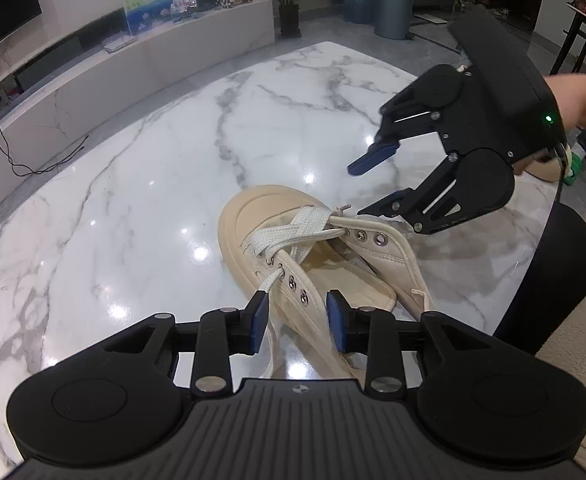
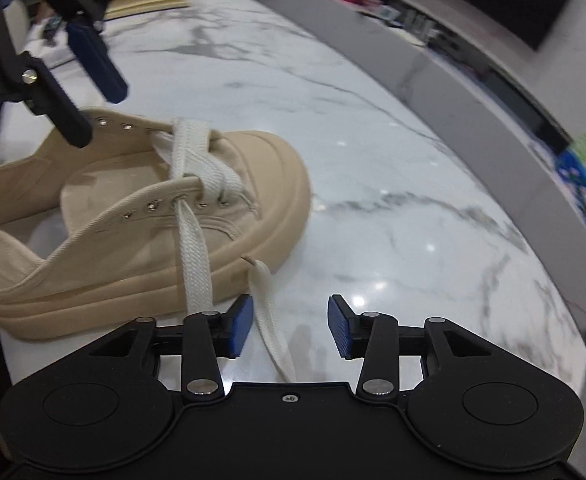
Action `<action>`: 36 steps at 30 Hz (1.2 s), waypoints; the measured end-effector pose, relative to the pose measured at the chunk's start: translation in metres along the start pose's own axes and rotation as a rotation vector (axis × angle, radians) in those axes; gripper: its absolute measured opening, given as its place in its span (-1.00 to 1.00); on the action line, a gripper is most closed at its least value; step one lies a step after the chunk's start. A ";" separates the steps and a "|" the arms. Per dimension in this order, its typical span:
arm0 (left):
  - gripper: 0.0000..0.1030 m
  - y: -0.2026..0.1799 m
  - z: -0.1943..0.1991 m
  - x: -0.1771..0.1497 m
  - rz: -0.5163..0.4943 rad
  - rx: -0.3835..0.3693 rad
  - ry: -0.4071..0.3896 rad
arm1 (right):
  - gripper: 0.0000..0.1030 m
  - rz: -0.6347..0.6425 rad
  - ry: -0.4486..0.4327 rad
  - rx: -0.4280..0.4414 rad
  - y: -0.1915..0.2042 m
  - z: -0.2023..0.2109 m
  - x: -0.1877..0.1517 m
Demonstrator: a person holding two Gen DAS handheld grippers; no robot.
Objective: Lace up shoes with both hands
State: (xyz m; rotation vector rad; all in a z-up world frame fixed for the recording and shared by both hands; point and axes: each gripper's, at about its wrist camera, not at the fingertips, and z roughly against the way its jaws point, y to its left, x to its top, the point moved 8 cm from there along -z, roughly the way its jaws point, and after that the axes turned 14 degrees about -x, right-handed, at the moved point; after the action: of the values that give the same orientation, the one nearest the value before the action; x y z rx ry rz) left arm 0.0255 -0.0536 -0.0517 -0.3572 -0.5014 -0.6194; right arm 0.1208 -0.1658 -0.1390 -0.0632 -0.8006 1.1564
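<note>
A beige canvas shoe (image 1: 377, 256) lies on the white marble table (image 1: 141, 184), toe pointing away from me in the left wrist view. A white flat lace (image 1: 293, 232) crosses through its front eyelets. One strand drops from a left eyelet and runs between the pads of my left gripper (image 1: 298, 322), which is open over the shoe's near side. My right gripper (image 1: 369, 186) hovers open just right of the toe. In the right wrist view the shoe (image 2: 133, 200) is at left. The loose lace end (image 2: 269, 312) lies untouched between the pads of the open right gripper (image 2: 291, 326). The left gripper (image 2: 89, 96) hangs open over the far eyelet row.
A person's hand (image 1: 577, 100) holds the right gripper. The table's right edge meets a dark seat (image 1: 553, 280) and cream cushion. A long low TV bench (image 1: 133, 64) runs behind the table, with bins (image 1: 393, 8) and a plant on the floor beyond.
</note>
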 end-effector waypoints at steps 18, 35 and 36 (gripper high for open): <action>-0.33 0.003 0.000 0.000 0.007 -0.004 -0.010 | -0.95 0.095 0.007 0.132 0.018 0.003 0.007; -0.34 -0.004 0.009 0.002 -0.006 0.012 -0.055 | -0.95 0.030 -0.156 0.114 0.025 0.083 0.067; -0.34 -0.004 0.010 0.003 -0.008 0.013 -0.058 | -0.95 0.045 -0.151 0.108 0.028 0.082 0.070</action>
State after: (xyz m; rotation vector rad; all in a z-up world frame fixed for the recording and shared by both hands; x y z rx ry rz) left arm 0.0213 -0.0536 -0.0415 -0.3620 -0.5620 -0.6143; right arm 0.0612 -0.1237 -0.0544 0.0968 -0.8718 1.2554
